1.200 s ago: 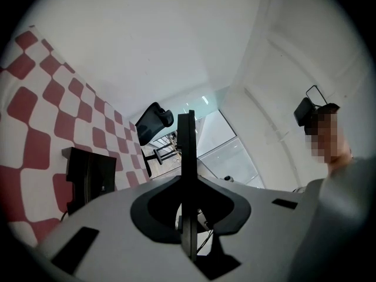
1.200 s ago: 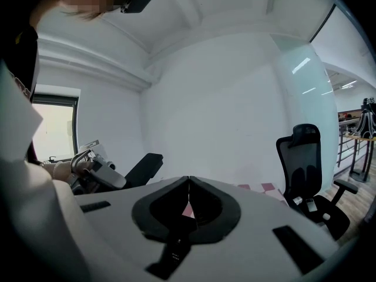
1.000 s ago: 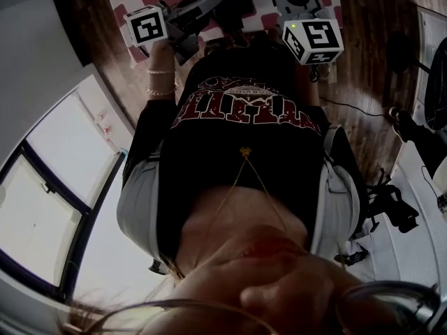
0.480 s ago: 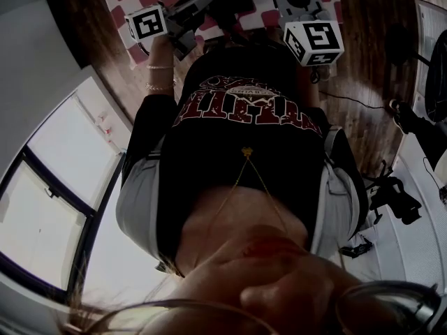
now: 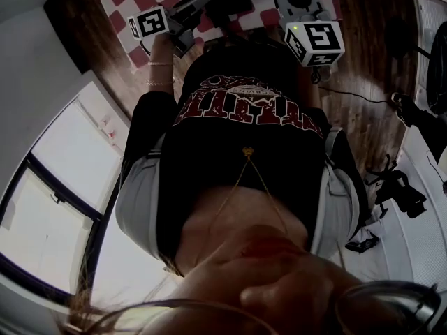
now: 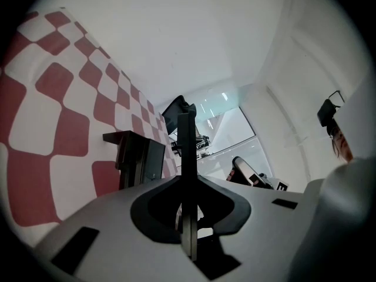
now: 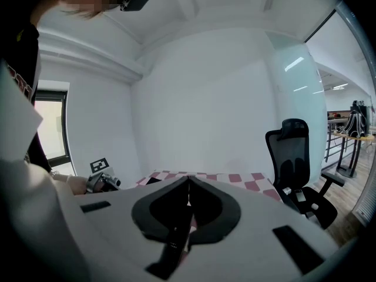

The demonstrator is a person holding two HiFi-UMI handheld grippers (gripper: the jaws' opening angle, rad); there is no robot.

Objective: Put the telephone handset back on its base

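Left claw (image 6: pixel 187 119) pressed together by checkered cloth (image 6: pixel 35 157); right claw (image 7: pixel 188 180) likewise together

Not much to read from my end, honestly. The person's black shirt (image 5: pixel 248 110) has big red block lettering under a small banner, but it's upside down in the head view and too dark and smeary for me to make out. The left marker cube (image 5: pixel 151 24) and right marker cube (image 5: pixel 314 40) only carry black-and-white square codes, no actual letters.
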